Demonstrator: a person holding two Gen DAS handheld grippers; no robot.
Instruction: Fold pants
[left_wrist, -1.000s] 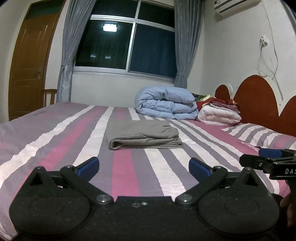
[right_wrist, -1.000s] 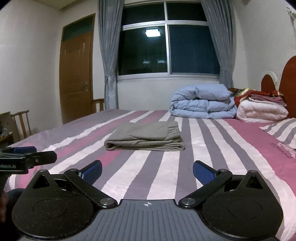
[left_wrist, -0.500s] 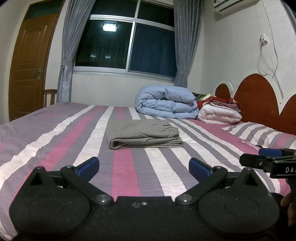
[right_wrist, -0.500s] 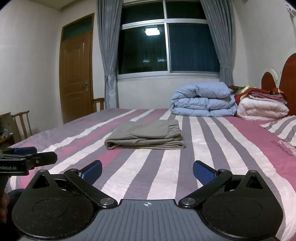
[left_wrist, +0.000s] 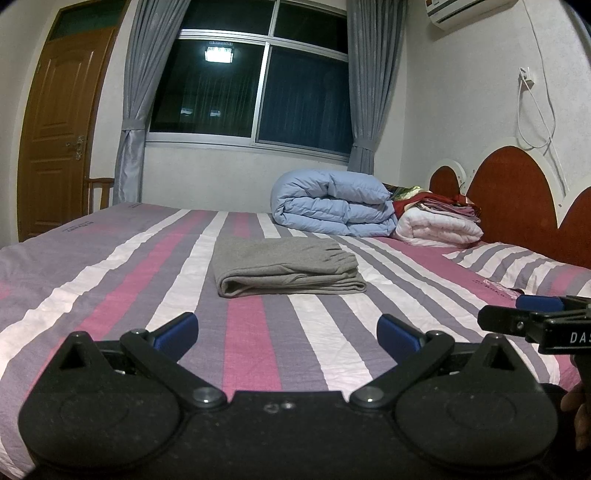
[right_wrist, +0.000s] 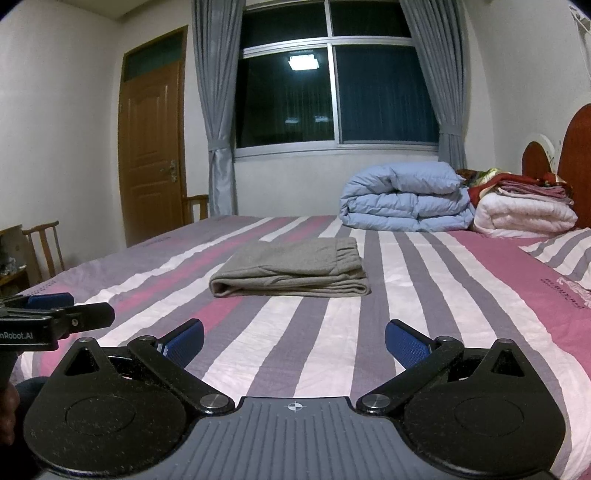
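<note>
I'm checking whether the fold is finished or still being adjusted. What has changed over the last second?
Almost nothing. Both views tilt very slightly, so the hand-held grippers shifted a touch, but nothing was grasped or released. The left hand-held gripper and right hand-held gripper remain open and empty, short of the folded grey pants, which lie unmoved on the striped bed.
</note>
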